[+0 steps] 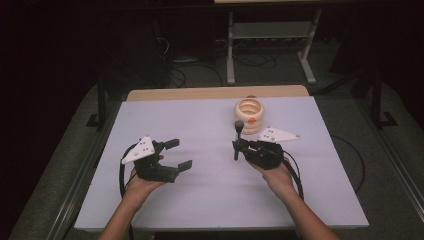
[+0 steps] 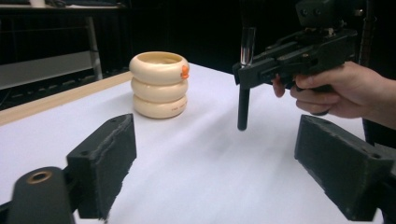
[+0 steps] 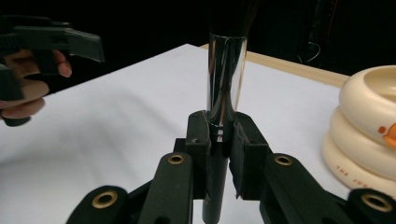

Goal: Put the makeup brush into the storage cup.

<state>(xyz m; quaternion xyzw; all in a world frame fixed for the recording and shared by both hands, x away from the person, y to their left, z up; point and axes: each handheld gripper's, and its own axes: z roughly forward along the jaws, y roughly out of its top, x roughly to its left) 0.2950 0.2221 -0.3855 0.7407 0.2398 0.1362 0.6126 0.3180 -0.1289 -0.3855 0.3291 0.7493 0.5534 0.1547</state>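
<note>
A brush [image 1: 239, 131] with a black handle, a silver ferrule and a dark head stands upright, its handle pointing down above the white table [image 1: 200, 195]. My right gripper [image 1: 236, 145] is shut on it; in the right gripper view the jaws clamp the brush [image 3: 226, 74] at the base of the ferrule. A cream holder [image 1: 249, 112] shaped like three stacked rings, with a small orange mark, stands just beyond the brush. My left gripper [image 1: 181, 154] is held open at centre left with nothing between its jaws. In the left gripper view it faces the holder [image 2: 159, 86] and the brush [image 2: 243, 105].
A wooden strip [image 1: 215, 93] runs along the table's far edge. Beyond it on the dark floor stand a metal frame [image 1: 270, 30] and loose cables [image 1: 200, 70]. Dark table supports flank both sides.
</note>
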